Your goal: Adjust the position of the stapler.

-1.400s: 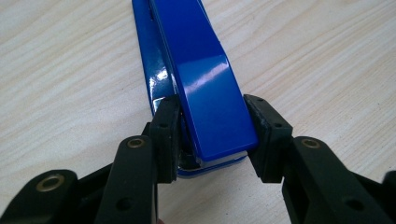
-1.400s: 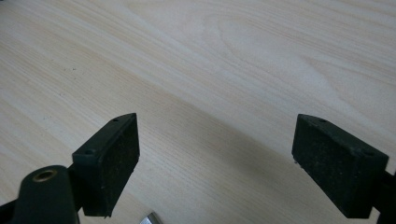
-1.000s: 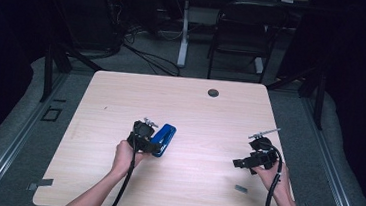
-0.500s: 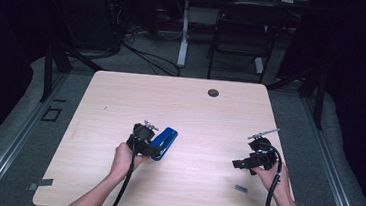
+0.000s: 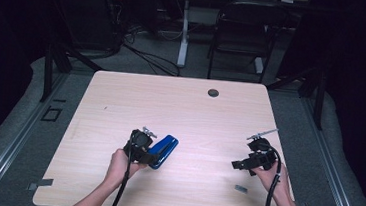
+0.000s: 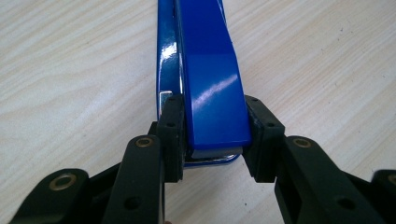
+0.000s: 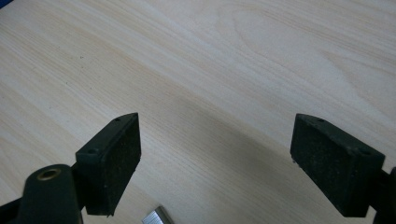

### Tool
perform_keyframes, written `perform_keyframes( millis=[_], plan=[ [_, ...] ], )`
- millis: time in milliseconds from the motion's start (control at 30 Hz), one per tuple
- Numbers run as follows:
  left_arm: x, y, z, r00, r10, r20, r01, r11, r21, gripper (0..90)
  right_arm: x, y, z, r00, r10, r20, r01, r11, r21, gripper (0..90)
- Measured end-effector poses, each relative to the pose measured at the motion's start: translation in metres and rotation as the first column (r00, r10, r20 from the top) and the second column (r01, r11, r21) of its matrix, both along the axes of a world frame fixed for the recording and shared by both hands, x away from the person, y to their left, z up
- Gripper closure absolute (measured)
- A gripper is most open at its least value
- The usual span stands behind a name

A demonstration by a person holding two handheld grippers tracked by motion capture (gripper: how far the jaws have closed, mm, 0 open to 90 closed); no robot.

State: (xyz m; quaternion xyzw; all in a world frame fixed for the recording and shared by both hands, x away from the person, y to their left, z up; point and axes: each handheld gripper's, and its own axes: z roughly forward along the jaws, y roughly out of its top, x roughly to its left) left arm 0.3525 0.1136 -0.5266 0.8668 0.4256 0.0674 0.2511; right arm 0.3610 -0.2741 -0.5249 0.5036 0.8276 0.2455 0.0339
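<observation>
Tongs on the left [image 6: 212, 140] are clenched on the near end of the blue stapler [image 6: 210, 79], left of centre on the desk [image 5: 210, 115]; right tongs [image 7: 229, 163] hang released over bare wood. Better to keep the squeeze square across its sides so it cannot twist. Its far tip is cut off, and a small metal piece [image 5: 240, 189] near the right hand is too small to name.

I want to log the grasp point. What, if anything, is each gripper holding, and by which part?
The left gripper clamps the blue stapler by its near end, one pad on each side. The right gripper is open over the table, holding nothing.
</observation>
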Motion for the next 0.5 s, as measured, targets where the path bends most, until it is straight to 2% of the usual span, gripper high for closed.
perform_keyframes(
  millis=[133,500],
  plan=[
    [-0.003,-0.001,-0.001,1.0,-0.002,-0.001,0.002,0.9999,0.013,64.1,0.0,0.0,0.0,1.0,0.005,-0.004,-0.005,1.0,-0.007,16.2],
    [-0.011,-0.001,-0.001,0.9997,0.004,-0.022,-0.004,1.0,-0.002,64.1,0.0,0.001,-0.001,0.9999,0.006,-0.011,-0.006,1.0,0.002,16.3]
  ],
)
